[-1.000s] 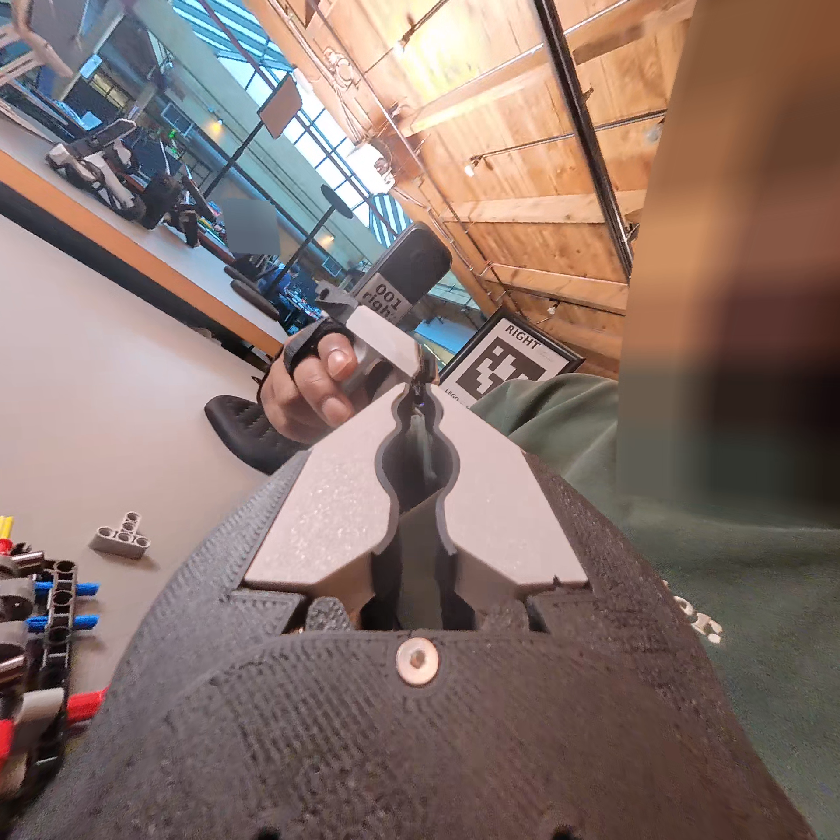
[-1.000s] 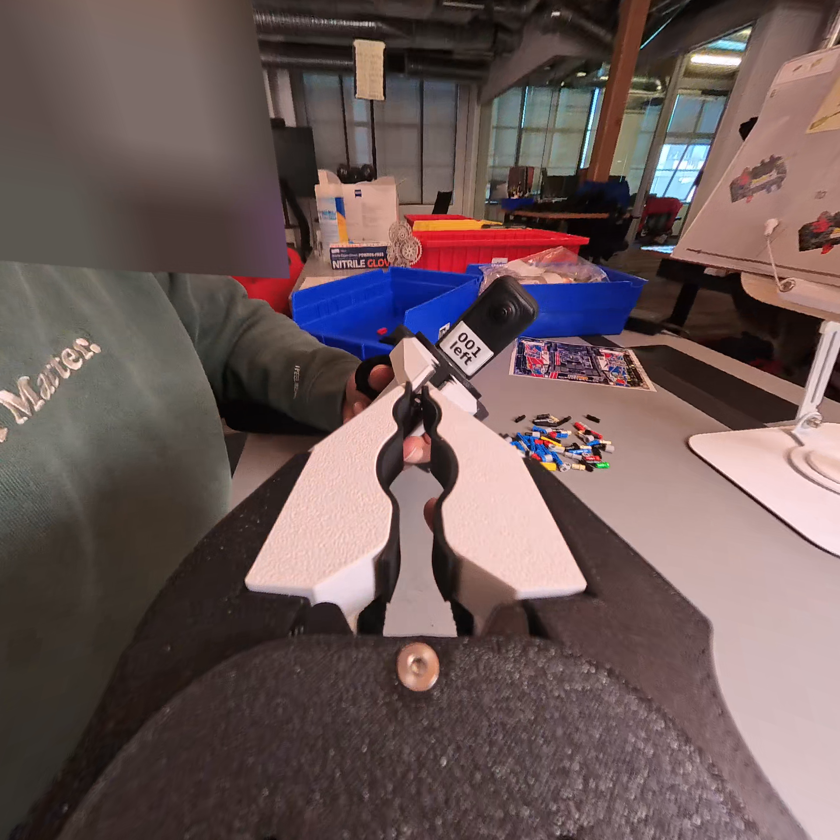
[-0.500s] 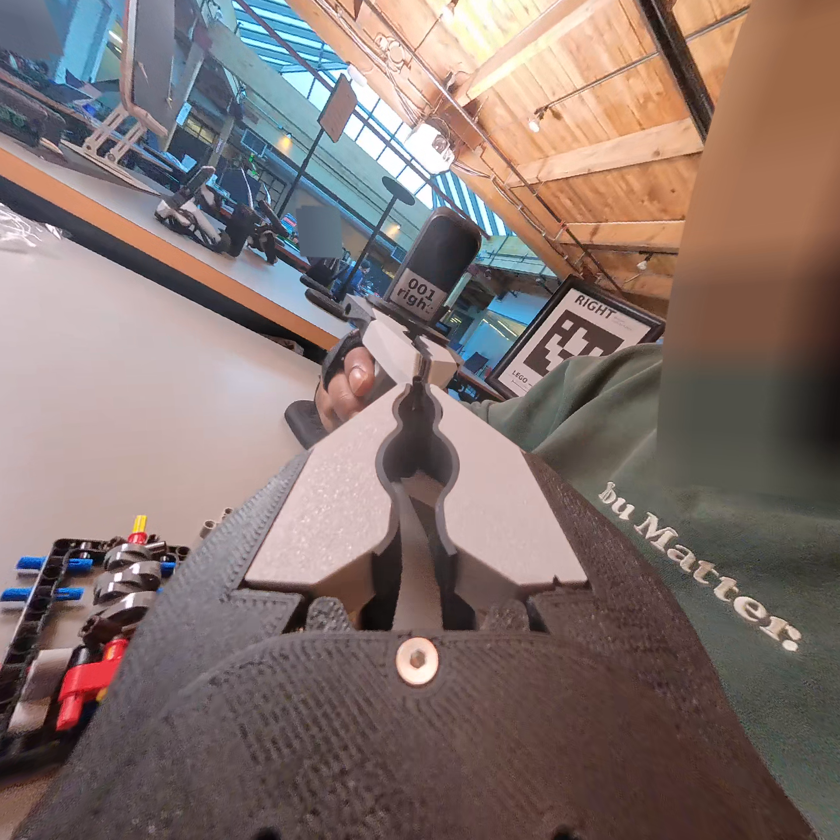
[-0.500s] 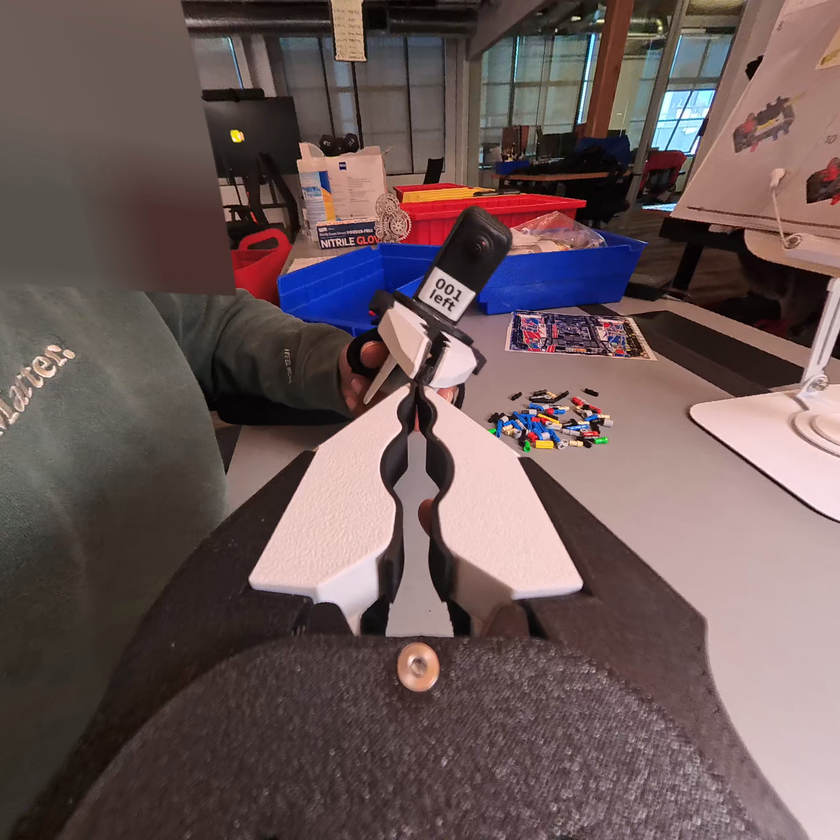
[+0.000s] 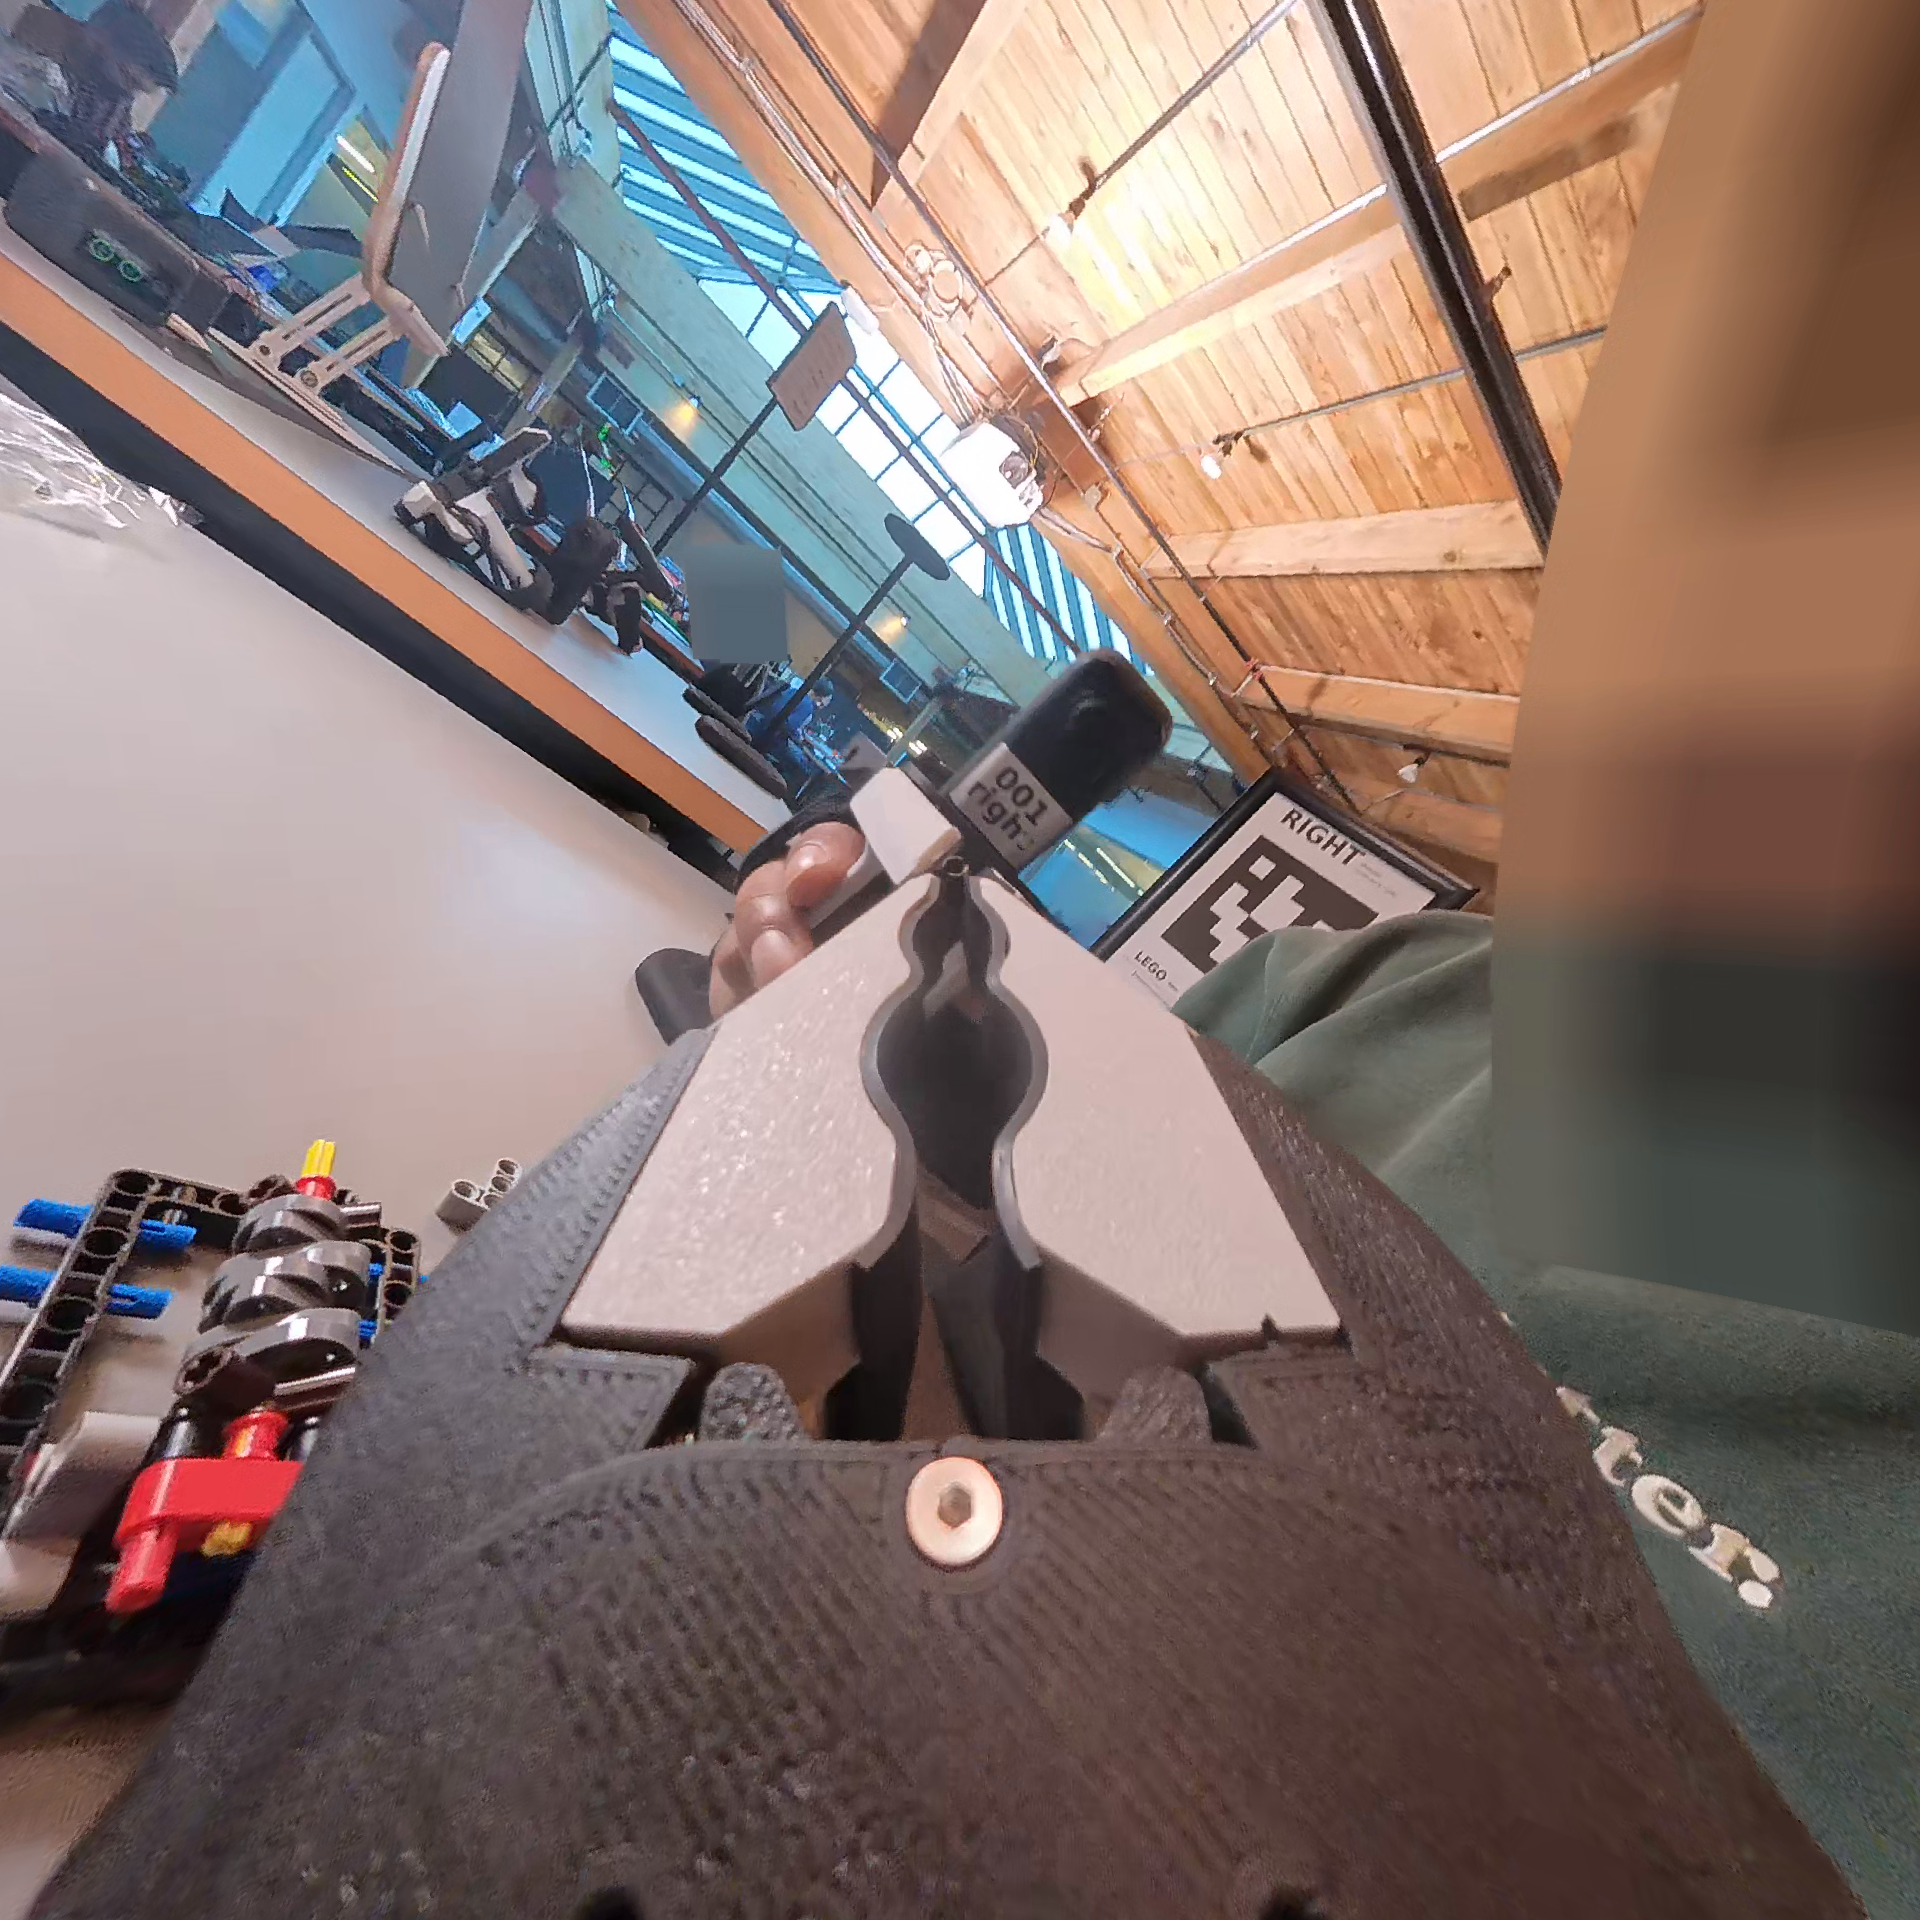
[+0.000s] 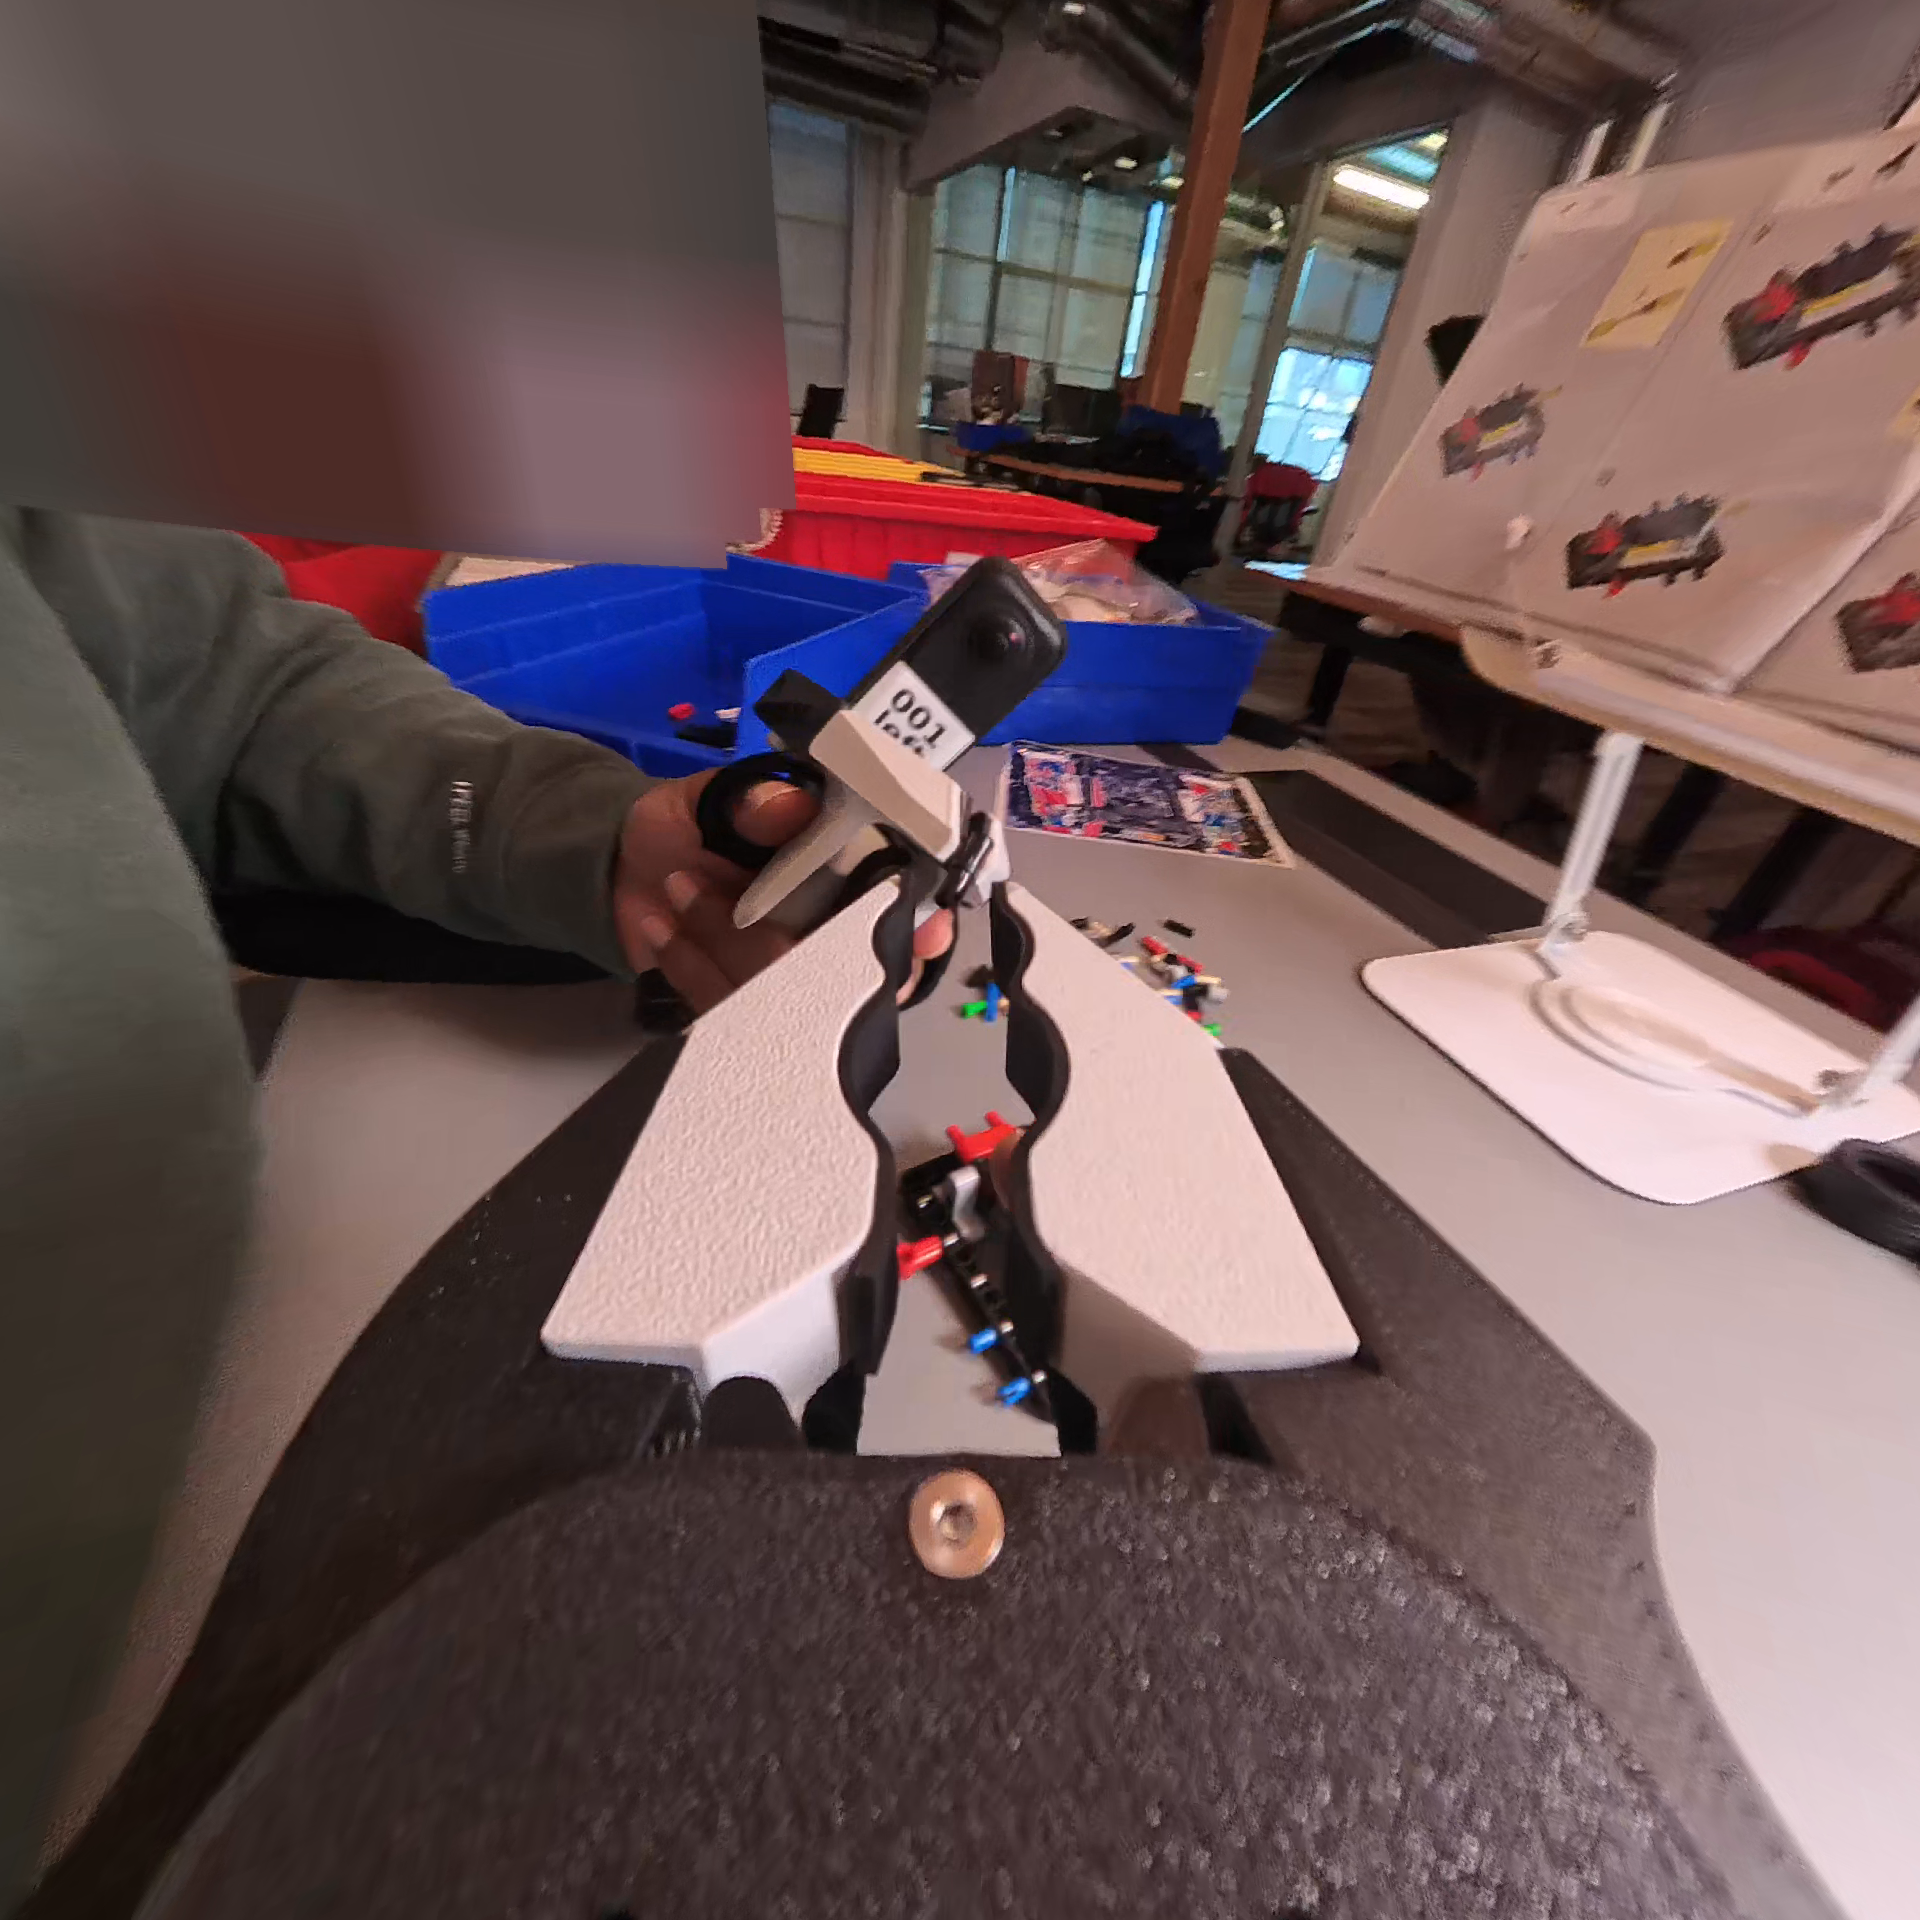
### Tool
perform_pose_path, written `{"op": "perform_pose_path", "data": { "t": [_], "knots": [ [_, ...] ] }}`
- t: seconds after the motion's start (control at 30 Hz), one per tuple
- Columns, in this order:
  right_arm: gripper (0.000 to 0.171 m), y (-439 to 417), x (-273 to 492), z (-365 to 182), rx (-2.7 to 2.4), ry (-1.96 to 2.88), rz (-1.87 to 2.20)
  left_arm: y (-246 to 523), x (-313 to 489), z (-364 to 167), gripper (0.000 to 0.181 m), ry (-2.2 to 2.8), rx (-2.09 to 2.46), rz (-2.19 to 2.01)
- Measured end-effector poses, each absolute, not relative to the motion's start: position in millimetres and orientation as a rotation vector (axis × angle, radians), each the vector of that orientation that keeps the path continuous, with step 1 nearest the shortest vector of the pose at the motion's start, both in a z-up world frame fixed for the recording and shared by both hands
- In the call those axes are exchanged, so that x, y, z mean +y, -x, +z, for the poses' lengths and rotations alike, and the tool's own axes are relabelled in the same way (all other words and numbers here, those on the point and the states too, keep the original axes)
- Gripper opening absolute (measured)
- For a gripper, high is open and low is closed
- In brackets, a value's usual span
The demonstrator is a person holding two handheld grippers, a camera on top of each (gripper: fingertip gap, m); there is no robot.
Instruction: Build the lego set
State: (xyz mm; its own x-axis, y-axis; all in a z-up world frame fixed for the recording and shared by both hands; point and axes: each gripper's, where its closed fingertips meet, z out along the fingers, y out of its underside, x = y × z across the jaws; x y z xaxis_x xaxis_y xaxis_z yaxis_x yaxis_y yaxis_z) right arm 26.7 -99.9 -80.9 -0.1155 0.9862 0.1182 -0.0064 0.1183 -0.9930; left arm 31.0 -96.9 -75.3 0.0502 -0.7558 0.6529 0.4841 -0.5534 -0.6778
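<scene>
My left gripper (image 5: 951, 883) is shut on a small black lego pin (image 5: 953, 871) that sticks out at its tips. It points up at my right gripper (image 5: 914, 831), which a hand holds tip to tip with it. In the right wrist view my right gripper (image 6: 951, 899) has its jaws slightly parted. The left gripper (image 6: 966, 862) holds the black pin (image 6: 974, 850) just above those tips. The part-built black lego frame (image 5: 208, 1340) with grey, red and blue parts lies on the table (image 5: 260, 883). It also shows through the finger gap in the right wrist view (image 6: 961, 1195).
A pile of small loose lego pieces (image 6: 1174, 966) and a sticker sheet (image 6: 1122, 805) lie beyond the grippers. Blue bins (image 6: 665, 644) and a red bin (image 6: 935, 520) stand behind. An instruction stand (image 6: 1662, 416) with a white base (image 6: 1558, 1039) is at right. A small grey piece (image 5: 483, 1195) lies by the frame. The tips of both grippers are at nearly the same place.
The right gripper's jaws have parted from shut. Both grippers have tilted and shifted, and the lego frame now shows below the right gripper. The left gripper stays shut at the meeting tips.
</scene>
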Motion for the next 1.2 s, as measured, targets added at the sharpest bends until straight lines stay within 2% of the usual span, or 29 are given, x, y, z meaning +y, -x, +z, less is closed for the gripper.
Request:
{"op": "perform_pose_path", "data": {
  "t": [0.07, 0.27, 0.37, 0.47, 0.63, 0.87, 1.03, 1.2],
  "knots": [
    [0.006, -24.2, -97.5, -77.8, -1.314, 1.049, 1.151, -29.4, -95.5, -74.9, 0.0, 1.38, 0.278, -1.68],
    [0.002, -24.5, -93.4, -75.8, -1.349, 1.067, 1.112, -27.5, -93.7, -76.1, 0.0, 1.391, 0.27, -1.671],
    [0.003, -26.4, -91.1, -84.3, -1.473, 1.121, 1.071, -28.5, -92.8, -80.8, 0.001, 1.455, 0.36, -1.524],
    [0.002, -29.6, -87.4, -96.9, -1.641, 1.164, 0.953, -29.7, -90.9, -92.5, 0.009, 1.548, 0.503, -1.291],
    [0.001, -30.2, -95.2, -108.4, -1.83, 1.118, 0.834, -36.5, -93.6, -104.6, 0.004, 1.626, 0.589, -1.212],
    [0.001, -30.4, -99.5, -103.5, -1.829, 1.087, 0.879, -38.5, -98.4, -99.3, 0.003, 1.595, 0.568, -1.329],
    [0.005, -29.7, -106.3, -81.1, -1.657, 1.04, 1.109, -35.8, -103.0, -79.8, 0.002, 1.45, 0.428, -1.605],
    [0.004, -29.9, -107.5, -74.1, -1.563, 1.012, 1.183, -35.5, -105.1, -73.9, 0.002, 1.401, 0.391, -1.688]
  ]
}}
